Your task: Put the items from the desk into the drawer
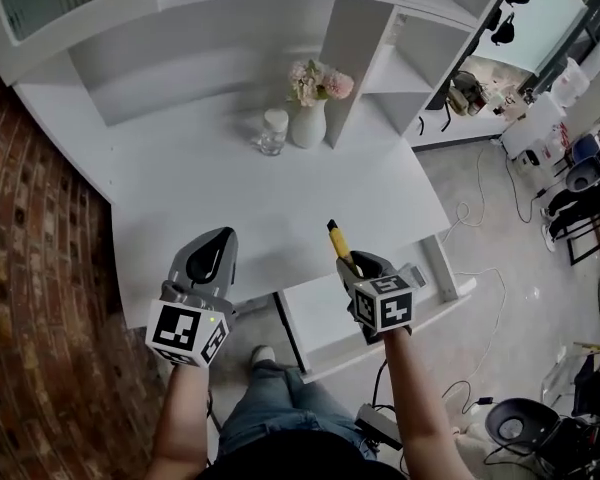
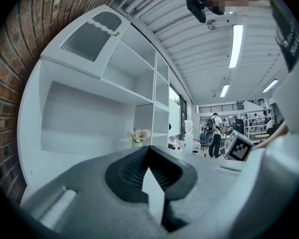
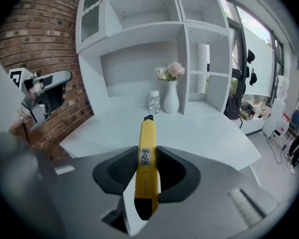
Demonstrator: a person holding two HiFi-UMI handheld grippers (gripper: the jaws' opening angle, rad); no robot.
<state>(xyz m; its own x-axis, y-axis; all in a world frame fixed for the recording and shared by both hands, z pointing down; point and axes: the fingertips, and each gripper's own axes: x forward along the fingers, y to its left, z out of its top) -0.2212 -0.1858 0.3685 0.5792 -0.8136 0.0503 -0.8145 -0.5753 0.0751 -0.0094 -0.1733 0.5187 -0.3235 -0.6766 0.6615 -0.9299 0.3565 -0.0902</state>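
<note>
Yellow cutter (image 3: 146, 153) in right claw (image 1: 357, 264) — left claw (image 2: 149, 151) closed

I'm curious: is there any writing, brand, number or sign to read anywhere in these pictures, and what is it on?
No text here can be read.
Sticker on the yellow utility knife: print too small and blurred to read.
Left marker cube and right marker cube: black-and-white square patterns only, no letters or numbers.

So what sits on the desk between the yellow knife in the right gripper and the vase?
Nothing: in the head view only bare desk separates the knife from the vase; the glass stands beside the vase.
</note>
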